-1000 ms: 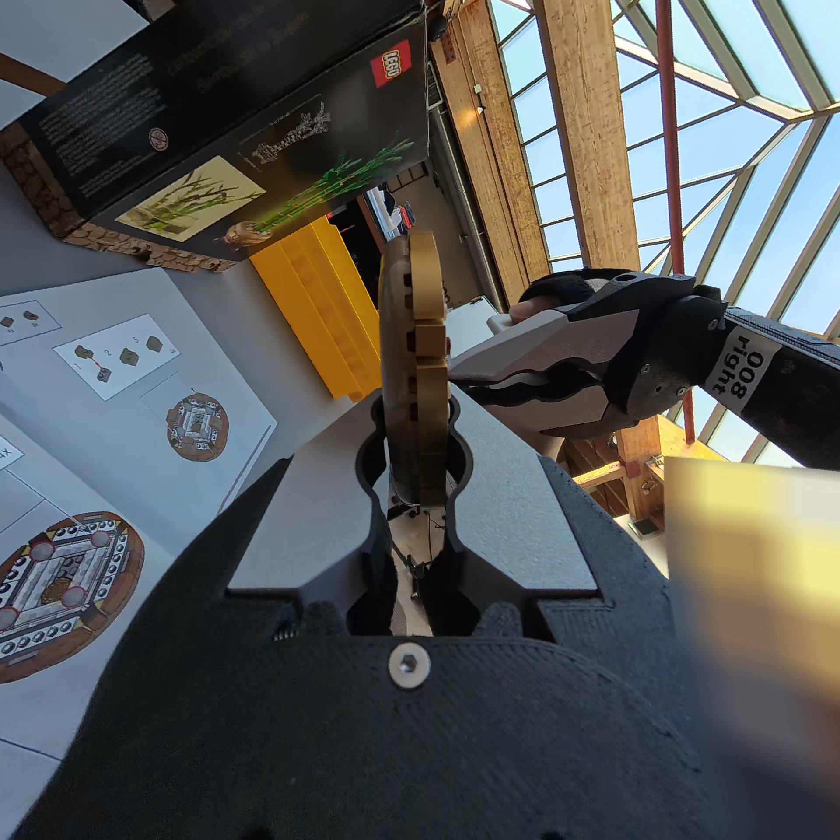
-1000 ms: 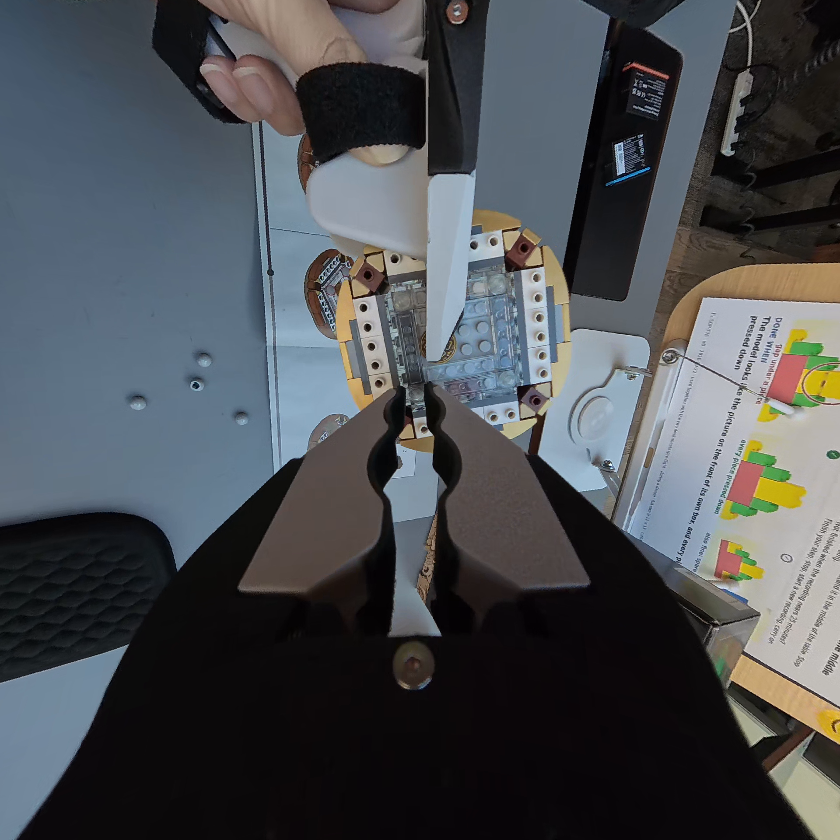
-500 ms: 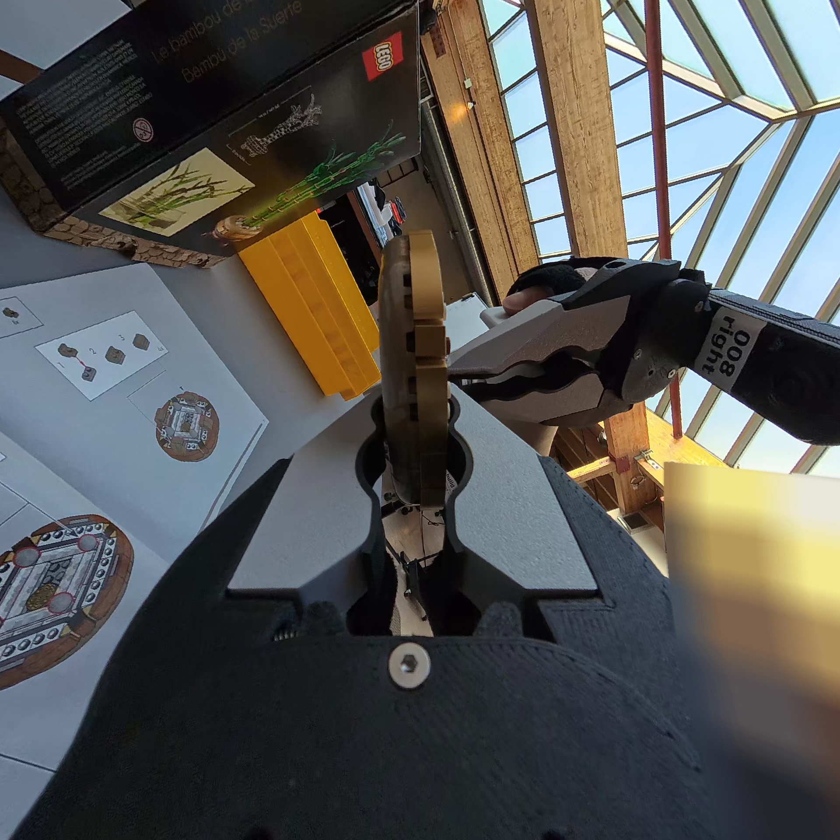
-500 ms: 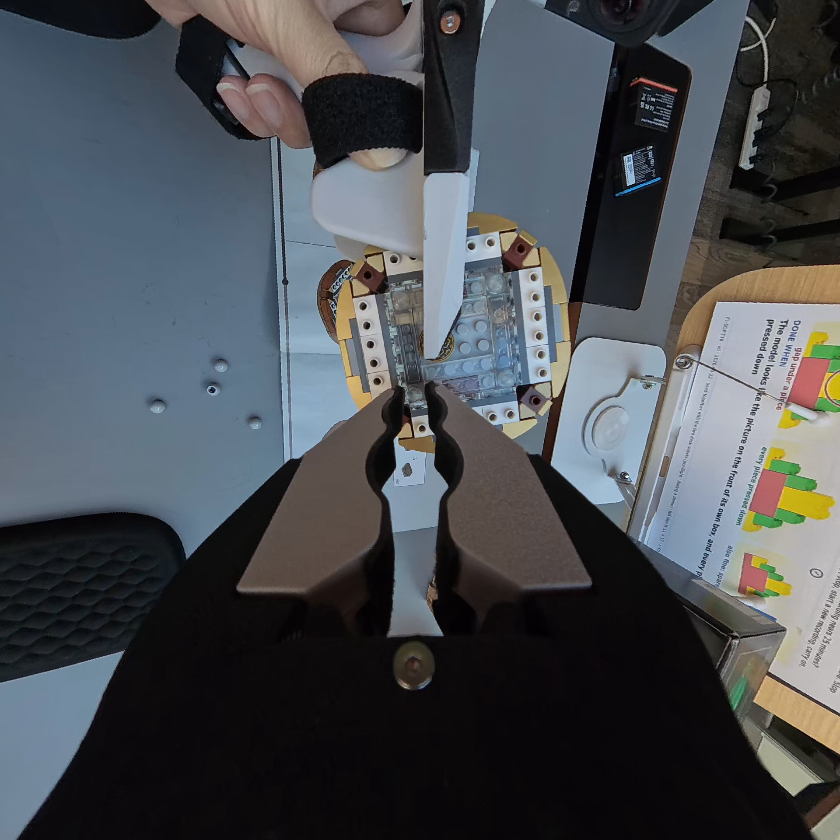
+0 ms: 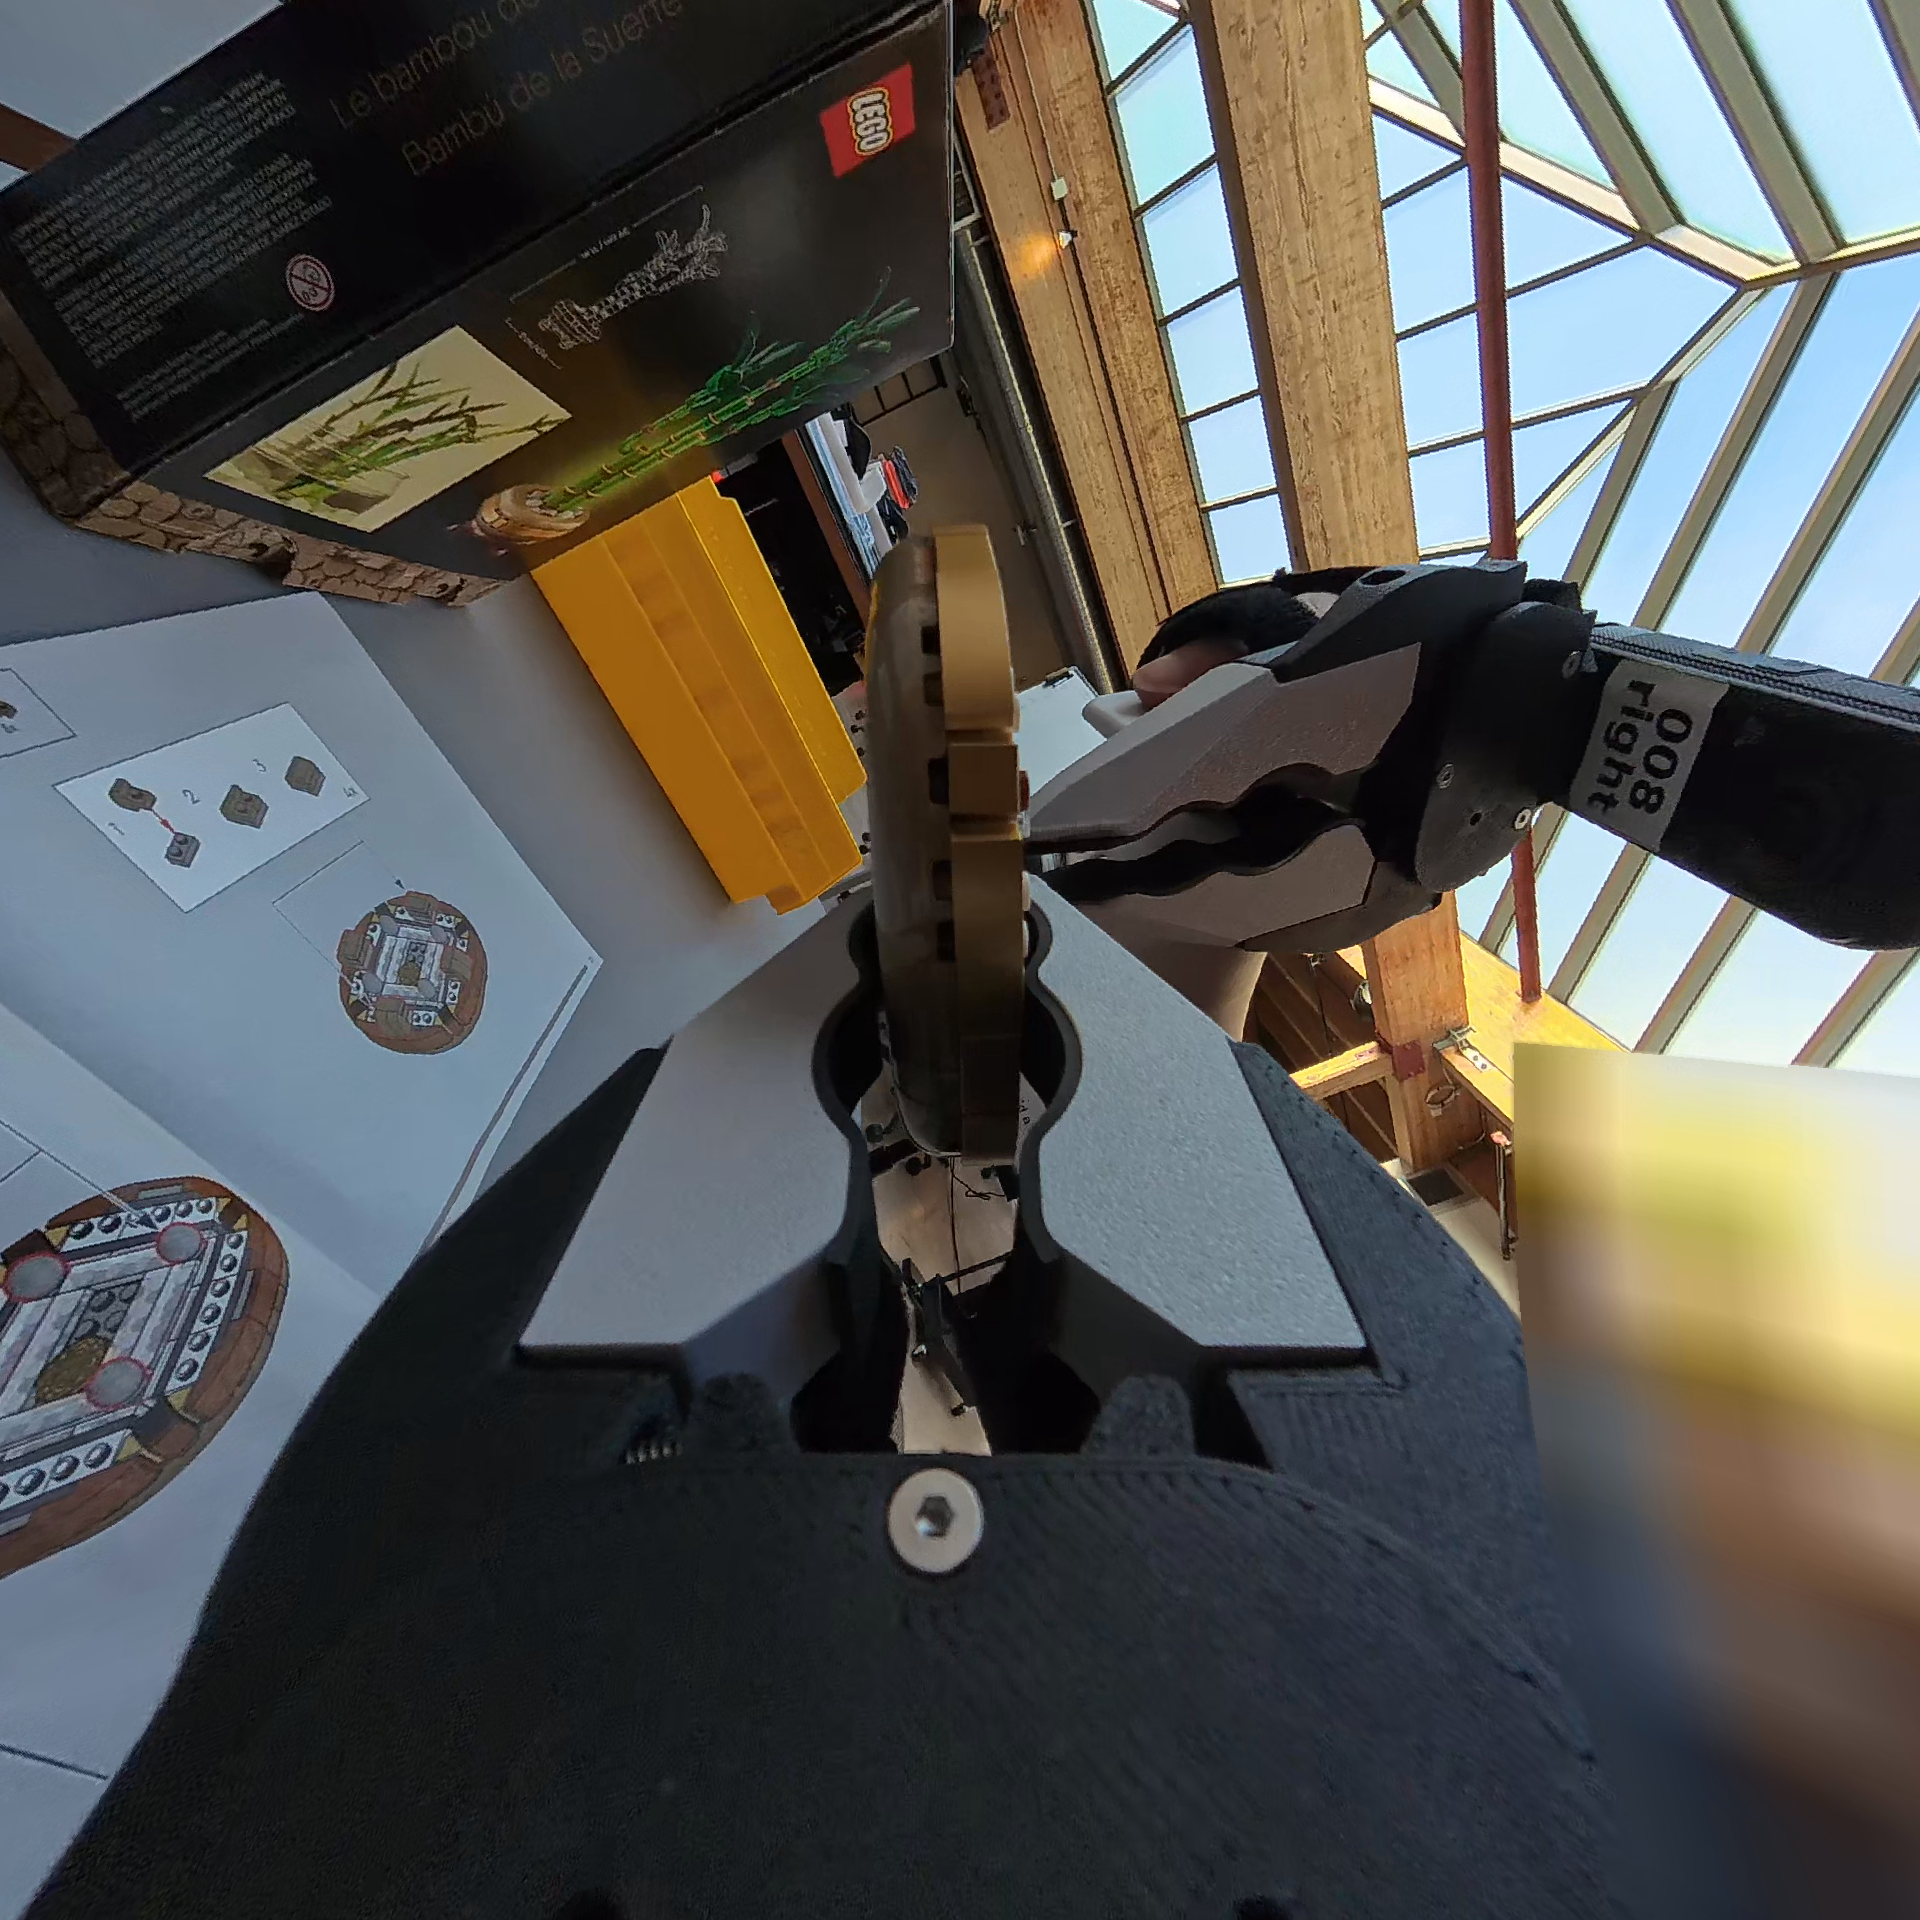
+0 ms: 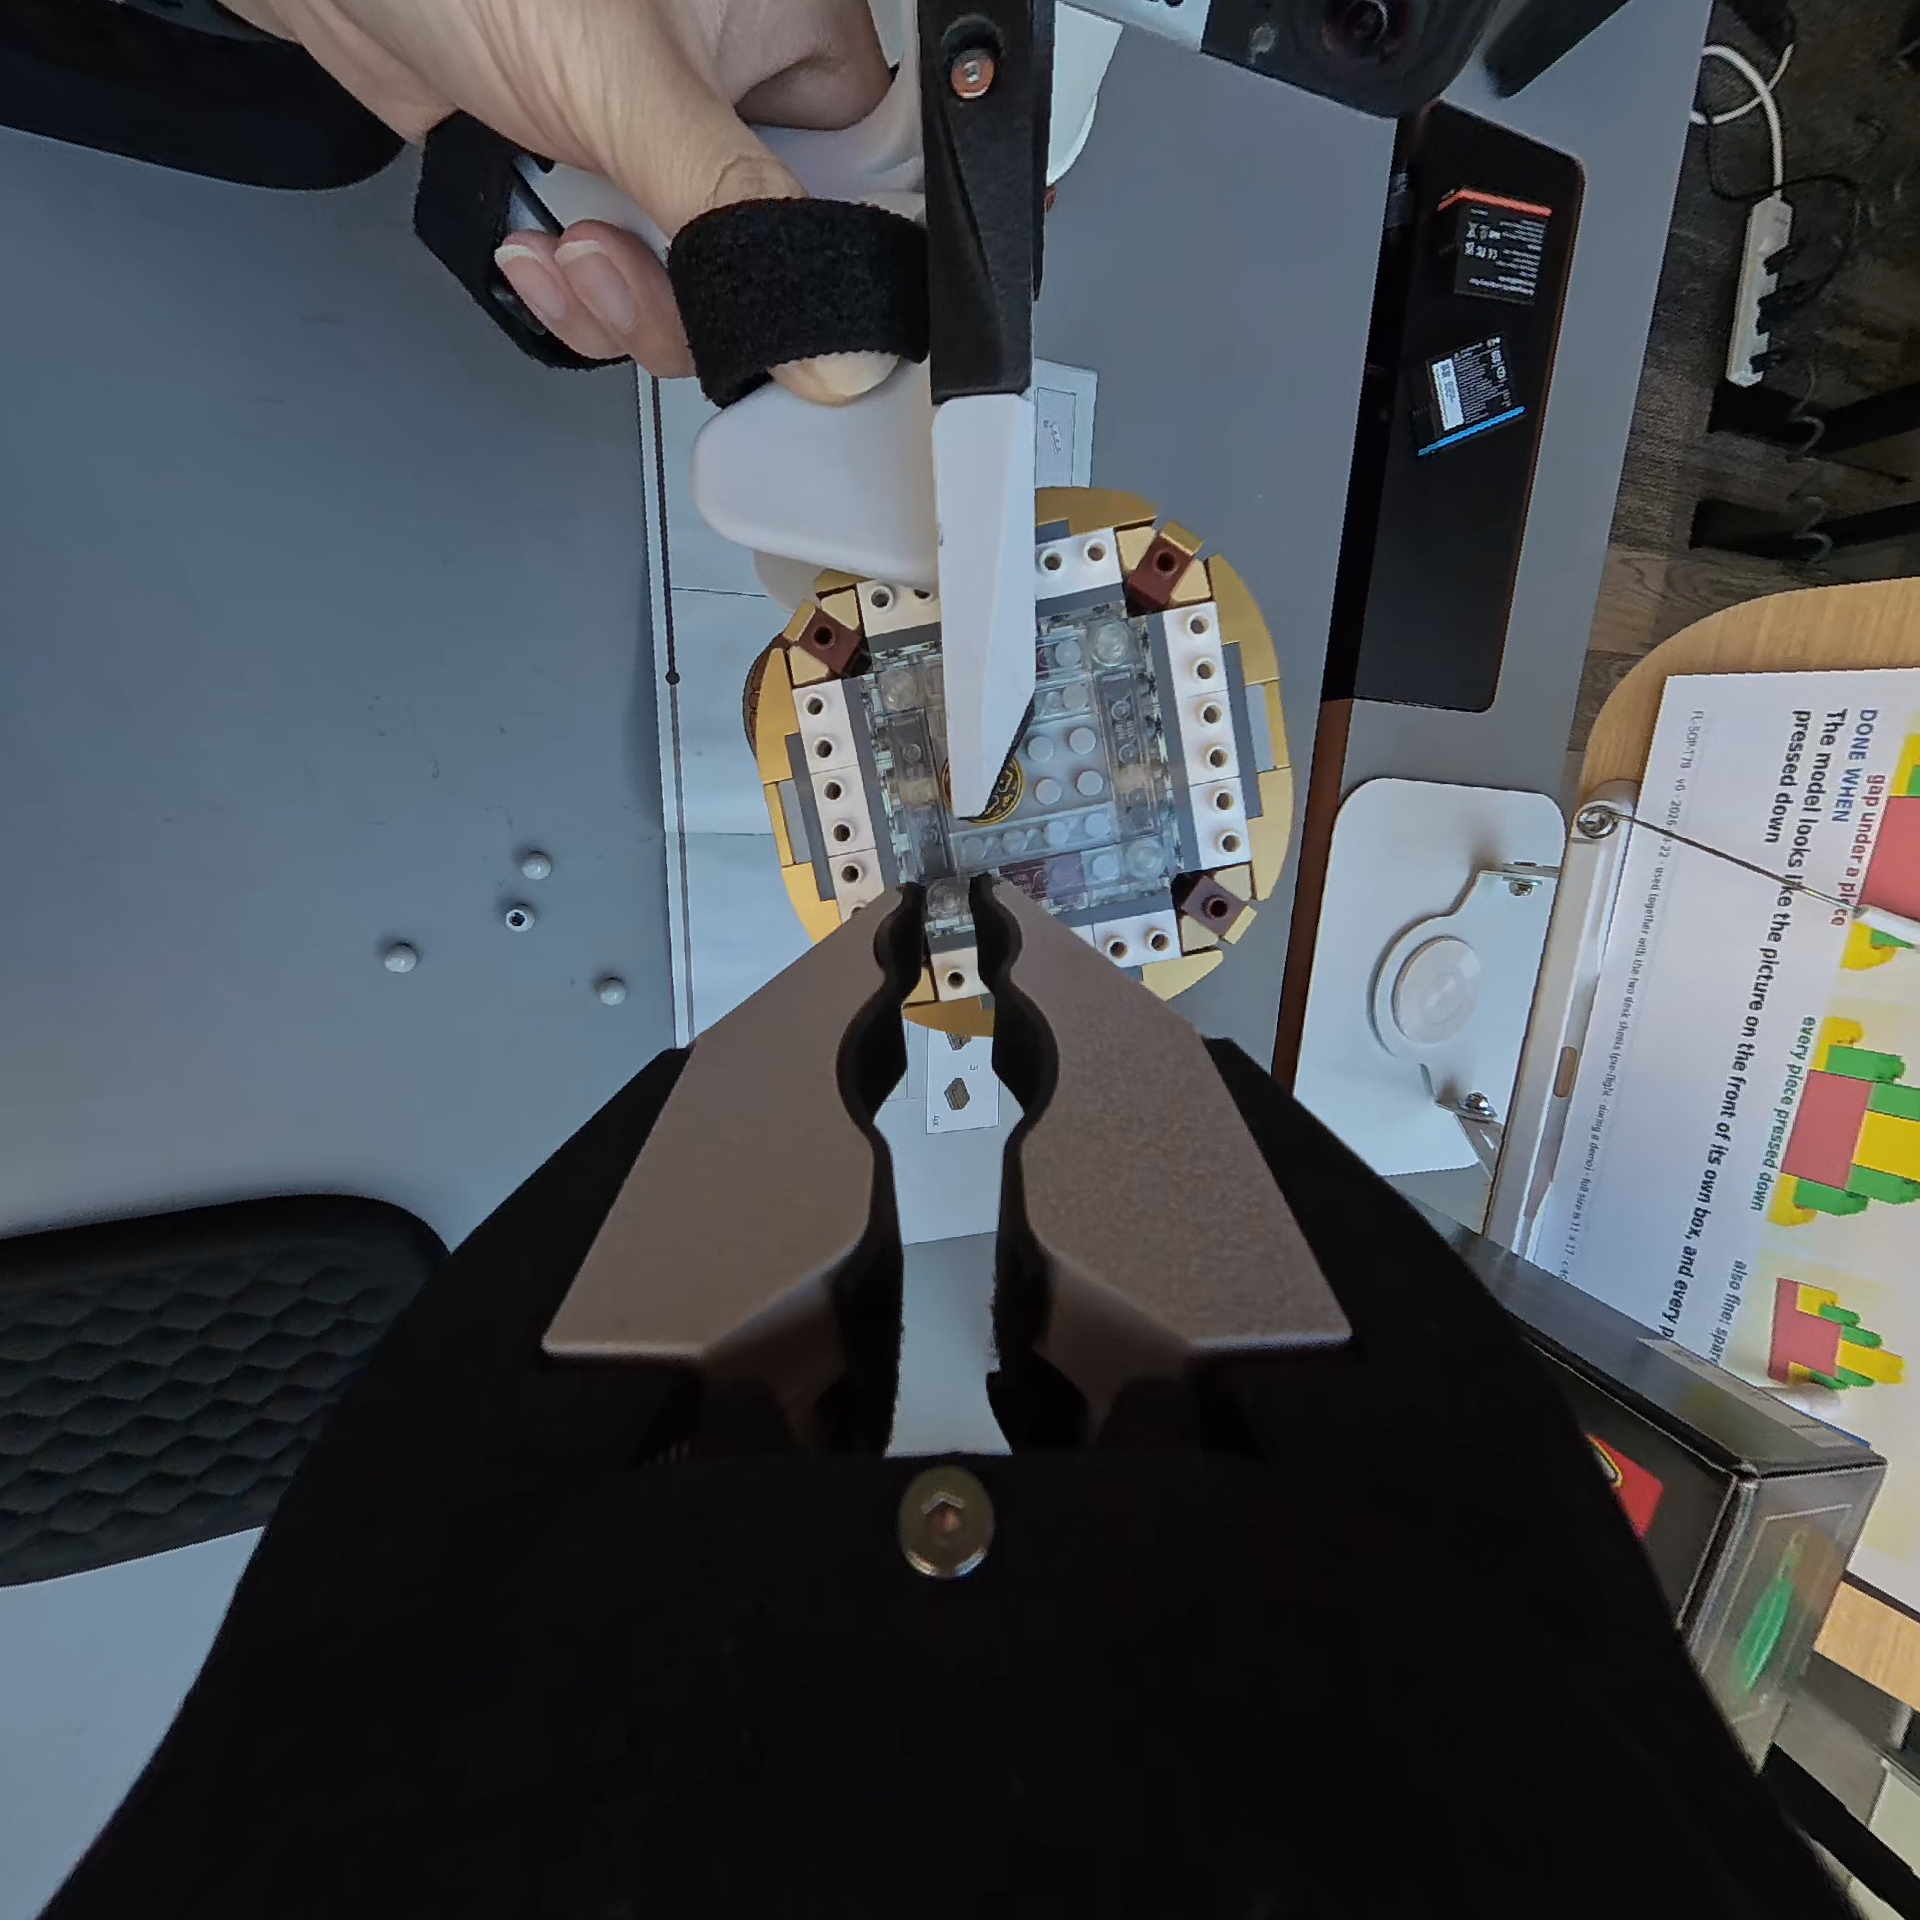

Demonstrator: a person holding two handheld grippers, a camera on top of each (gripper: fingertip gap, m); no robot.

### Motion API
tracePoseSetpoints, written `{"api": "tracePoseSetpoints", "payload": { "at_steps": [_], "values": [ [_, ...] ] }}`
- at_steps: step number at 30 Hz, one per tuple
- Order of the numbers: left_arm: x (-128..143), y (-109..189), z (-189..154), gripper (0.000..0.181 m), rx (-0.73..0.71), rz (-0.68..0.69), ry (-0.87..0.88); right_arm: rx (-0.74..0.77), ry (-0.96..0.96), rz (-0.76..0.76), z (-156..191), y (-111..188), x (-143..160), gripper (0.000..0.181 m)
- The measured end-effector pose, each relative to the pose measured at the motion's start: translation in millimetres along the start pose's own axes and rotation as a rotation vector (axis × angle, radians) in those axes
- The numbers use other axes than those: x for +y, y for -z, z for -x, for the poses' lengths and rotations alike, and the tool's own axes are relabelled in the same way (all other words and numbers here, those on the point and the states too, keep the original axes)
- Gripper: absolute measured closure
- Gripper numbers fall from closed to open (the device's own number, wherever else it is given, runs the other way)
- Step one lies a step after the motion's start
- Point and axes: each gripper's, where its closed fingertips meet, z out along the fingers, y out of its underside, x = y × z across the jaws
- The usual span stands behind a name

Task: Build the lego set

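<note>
Left gripper (image 5: 951,997) is clamped on the round gold base (image 5: 951,831), held on edge above the grey table (image 6: 260,623). Right gripper (image 6: 948,914) is nearly closed, pinching a small clear stud (image 6: 948,899) against the studded face at its lower rim. Advice: press squarely along the stud axis while the left braces from behind, then check seating. Four spare studs (image 6: 520,920) lie on the table beside the instruction booklet (image 5: 312,883); set box (image 5: 468,260) behind; timber-and-glass roof (image 5: 1558,312) overhead
</note>
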Motion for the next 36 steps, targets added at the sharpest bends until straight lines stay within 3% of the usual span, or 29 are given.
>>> {"api": "tracePoseSetpoints", "payload": {
  "at_steps": [36],
  "values": [
    [-0.6,-0.4,4.2,0.162,0.051,-0.005,0.063,-0.059,-0.059,-0.035,-1.7,0.2,5.2,0.166]
  ]
}}
